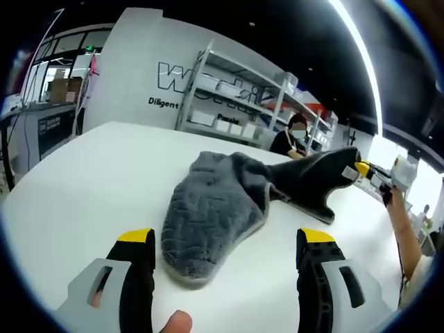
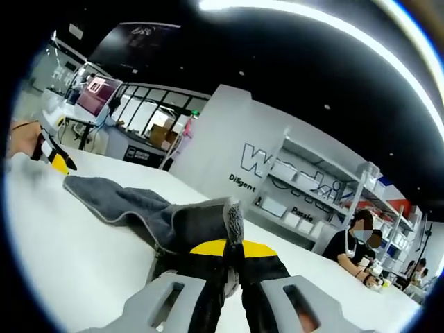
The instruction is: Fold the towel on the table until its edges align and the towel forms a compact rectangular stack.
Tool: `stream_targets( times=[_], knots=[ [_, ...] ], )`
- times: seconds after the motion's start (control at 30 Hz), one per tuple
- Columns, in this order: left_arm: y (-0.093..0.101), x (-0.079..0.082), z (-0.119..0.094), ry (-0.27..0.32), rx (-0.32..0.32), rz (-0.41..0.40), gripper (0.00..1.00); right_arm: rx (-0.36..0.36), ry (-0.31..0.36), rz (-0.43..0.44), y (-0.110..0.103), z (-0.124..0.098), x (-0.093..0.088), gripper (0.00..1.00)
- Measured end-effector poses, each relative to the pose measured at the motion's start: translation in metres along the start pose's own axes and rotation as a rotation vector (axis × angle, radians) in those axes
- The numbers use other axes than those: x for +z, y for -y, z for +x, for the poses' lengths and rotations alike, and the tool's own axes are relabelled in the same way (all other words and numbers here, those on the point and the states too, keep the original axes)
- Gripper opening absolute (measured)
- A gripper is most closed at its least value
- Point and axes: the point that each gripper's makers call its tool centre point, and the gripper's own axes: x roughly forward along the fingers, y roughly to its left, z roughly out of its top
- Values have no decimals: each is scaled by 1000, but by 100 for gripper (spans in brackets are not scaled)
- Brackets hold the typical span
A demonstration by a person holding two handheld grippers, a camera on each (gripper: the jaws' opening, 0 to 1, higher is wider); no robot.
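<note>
Left claw [image 1: 227, 260] jaws spread wide, right claw [image 2: 234, 258] clamped tight

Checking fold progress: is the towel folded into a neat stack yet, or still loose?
Still loose. The grey towel lies rumpled on the white table, one end lifted and pinched in the right gripper.

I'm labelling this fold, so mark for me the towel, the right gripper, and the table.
towel [image 1: 208, 215], left gripper view, on its quilted near lobe.
right gripper [image 2: 232, 253], right gripper view, where the yellow tips pinch the towel's edge.
table [image 1: 90, 180], left gripper view, on bare white top.
</note>
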Motion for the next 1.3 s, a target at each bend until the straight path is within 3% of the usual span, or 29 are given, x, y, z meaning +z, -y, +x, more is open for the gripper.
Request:
stream_targets(
  times=[0.4,0.6,0.83,1.03,1.3],
  knots=[
    [9,-15,-9,-17,3,9,82,-67,-86,92,31,-6,-70,2],
    [16,-7,-13,-2,-13,32,82,-66,-143,102,28,-5,-99,2],
    [14,-6,-9,-14,-14,50,82,-83,-187,77,32,-6,-116,2],
    [9,-8,-7,-26,-2,51,82,-56,-256,63,24,-8,-139,2],
    [7,-8,-7,-29,3,51,82,-48,-313,59,25,-11,-155,4]
  ],
)
